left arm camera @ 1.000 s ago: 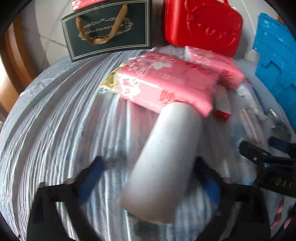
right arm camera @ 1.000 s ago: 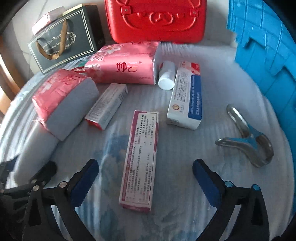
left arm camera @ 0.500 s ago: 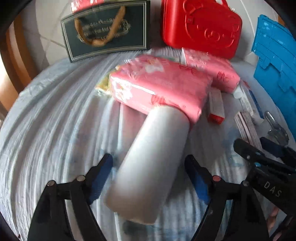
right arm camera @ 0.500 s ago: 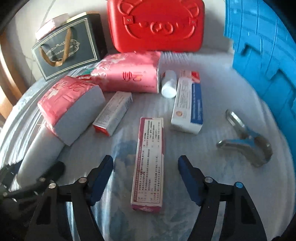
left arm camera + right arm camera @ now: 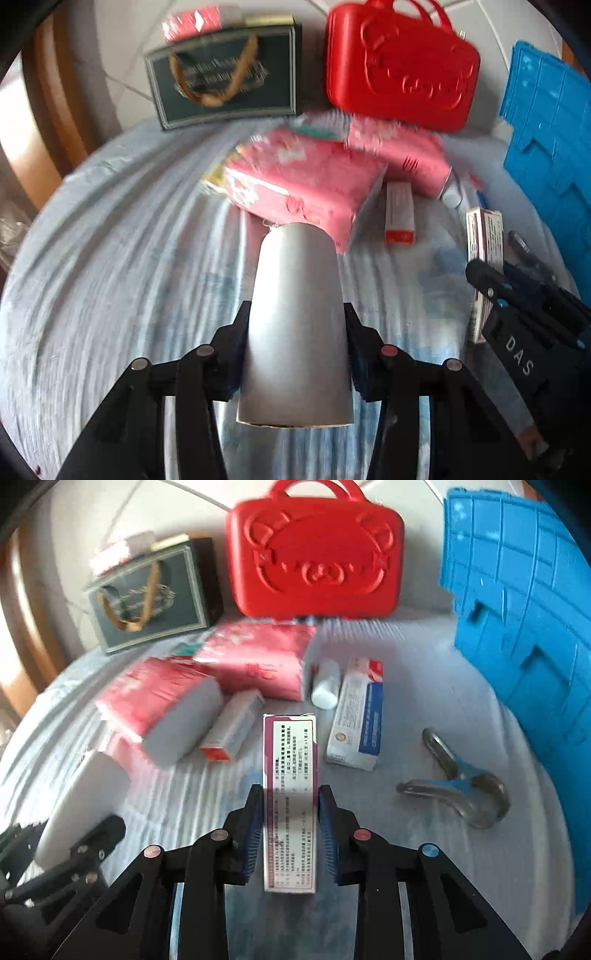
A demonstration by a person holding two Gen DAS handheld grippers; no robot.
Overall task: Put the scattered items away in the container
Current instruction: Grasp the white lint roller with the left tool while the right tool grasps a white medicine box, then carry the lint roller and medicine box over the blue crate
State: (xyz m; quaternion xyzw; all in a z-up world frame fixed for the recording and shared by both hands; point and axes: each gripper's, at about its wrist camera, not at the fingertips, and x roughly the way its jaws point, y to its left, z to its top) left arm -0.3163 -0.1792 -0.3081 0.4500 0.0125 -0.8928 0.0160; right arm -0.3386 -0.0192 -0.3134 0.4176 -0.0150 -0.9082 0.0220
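Carry both loads level toward the blue crate (image 5: 524, 627) at two o'clock. The left tongs (image 5: 297, 350) are closing around the grey roll (image 5: 295, 325); the right tongs (image 5: 290, 830) are closing around the long box (image 5: 290, 775). Left on the bed (image 5: 424, 701): two pink tissue packs, two boxes, one bottle (image 5: 325, 686), one clip (image 5: 461, 786).

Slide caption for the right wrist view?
Right gripper closing on a long printed box, above a cloth-covered table.
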